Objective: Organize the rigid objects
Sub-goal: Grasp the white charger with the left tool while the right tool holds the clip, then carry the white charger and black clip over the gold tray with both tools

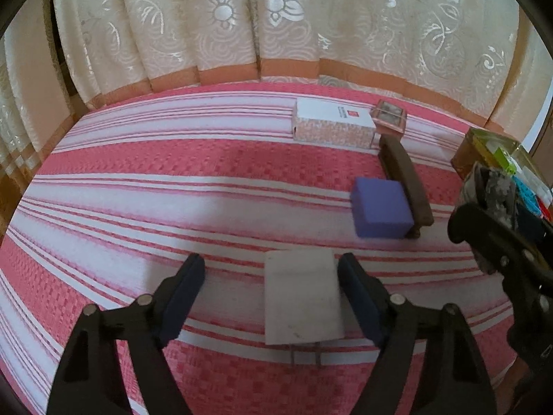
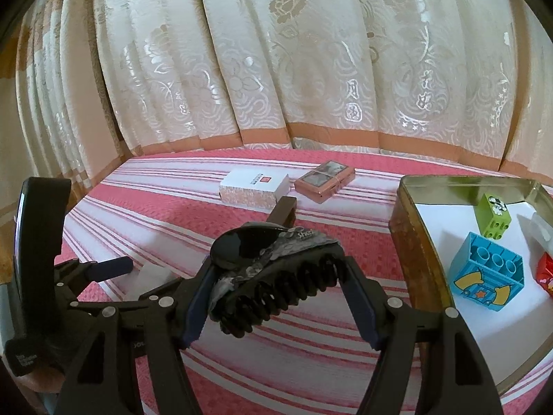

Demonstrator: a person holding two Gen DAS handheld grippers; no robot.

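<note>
My left gripper (image 1: 271, 273) is open around a white plug adapter (image 1: 302, 297) lying on the striped cloth; its prongs point toward me. My right gripper (image 2: 273, 273) is shut on a black hair claw clip (image 2: 269, 269), held above the cloth just left of a brass tin (image 2: 414, 242). The right gripper with the clip also shows at the right edge of the left wrist view (image 1: 497, 207). A purple block (image 1: 380, 207) lies beyond the adapter, against a dark brown wooden piece (image 1: 408, 176).
The tin (image 1: 484, 152) holds a blue toy brick (image 2: 487, 276), a green one (image 2: 494, 218) and a red one (image 2: 546, 273). A white box (image 2: 254, 188) and a pink case (image 2: 325, 180) lie at the back near the curtain (image 2: 276, 52).
</note>
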